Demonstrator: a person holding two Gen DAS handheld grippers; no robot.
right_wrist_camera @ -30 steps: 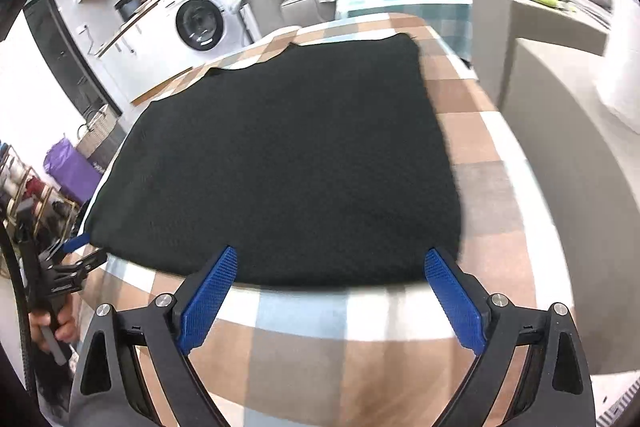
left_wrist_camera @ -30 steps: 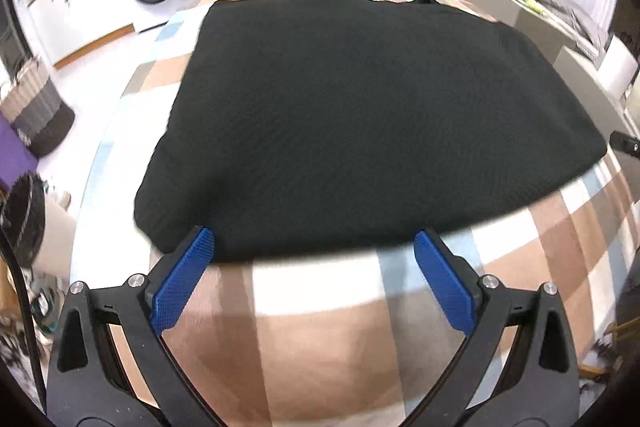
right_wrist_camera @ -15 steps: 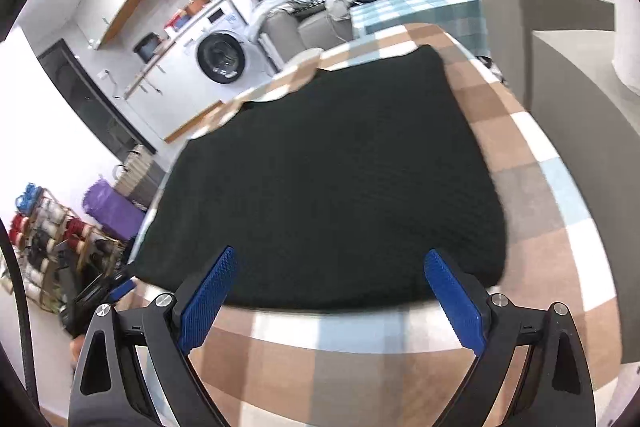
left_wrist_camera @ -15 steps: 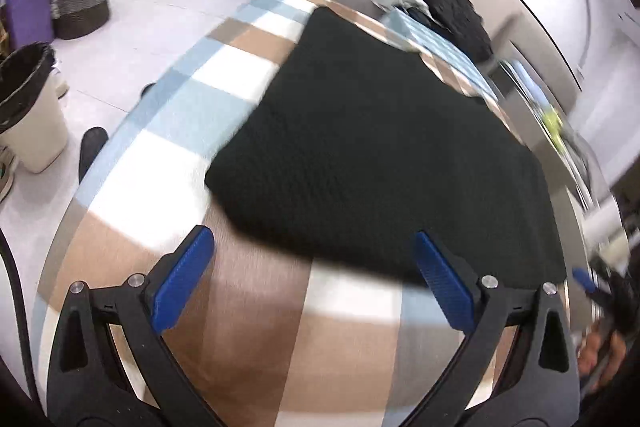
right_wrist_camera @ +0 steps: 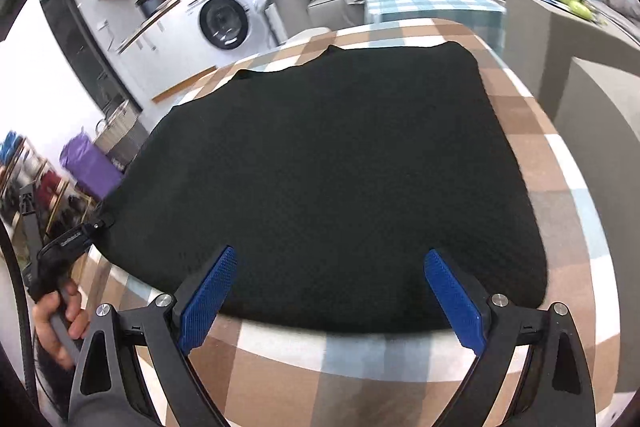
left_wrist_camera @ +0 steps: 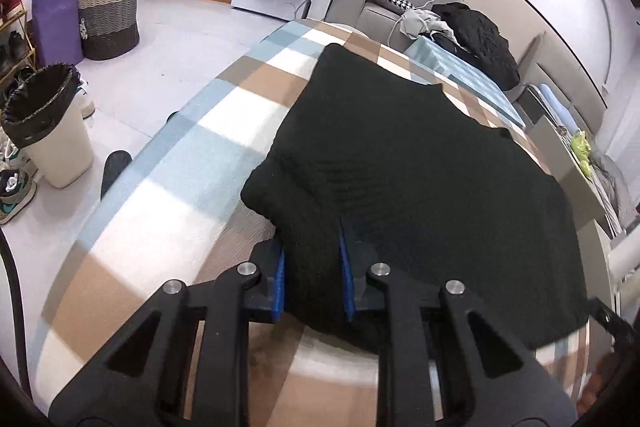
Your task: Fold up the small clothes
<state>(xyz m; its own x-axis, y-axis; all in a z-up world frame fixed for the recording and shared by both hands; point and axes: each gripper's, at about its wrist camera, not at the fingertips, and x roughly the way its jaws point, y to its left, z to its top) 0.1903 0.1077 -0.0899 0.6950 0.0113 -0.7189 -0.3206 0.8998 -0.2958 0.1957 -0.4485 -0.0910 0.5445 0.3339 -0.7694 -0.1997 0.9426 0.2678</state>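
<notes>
The left hand-held gripper point(left_wrist_camera: 312, 267), wide a second ago, is closing onto the black sweater point(left_wrist_camera: 420, 179) hem at six o'clock (fold beginning) on the table point(left_wrist_camera: 180, 227); the right hand-held gripper point(right_wrist_camera: 332, 291) gapes, empty.

**Bright, even room light; heavy fisheye warp**

We see both views evenly lit by soft white indoor light, with no hard glare. The pale floor point(left_wrist_camera: 192, 43) reads nearly washed out. The black garment point(left_wrist_camera: 420, 179) swallows detail, its knit texture only faintly visible. A soft shadow lies under its near edge on the checked worktop point(left_wrist_camera: 168, 227). Straight lines bow towards the dark circular rims. In the right wrist view, the washing machine point(right_wrist_camera: 224, 21) and the left margin are smeared by motion blur.
</notes>
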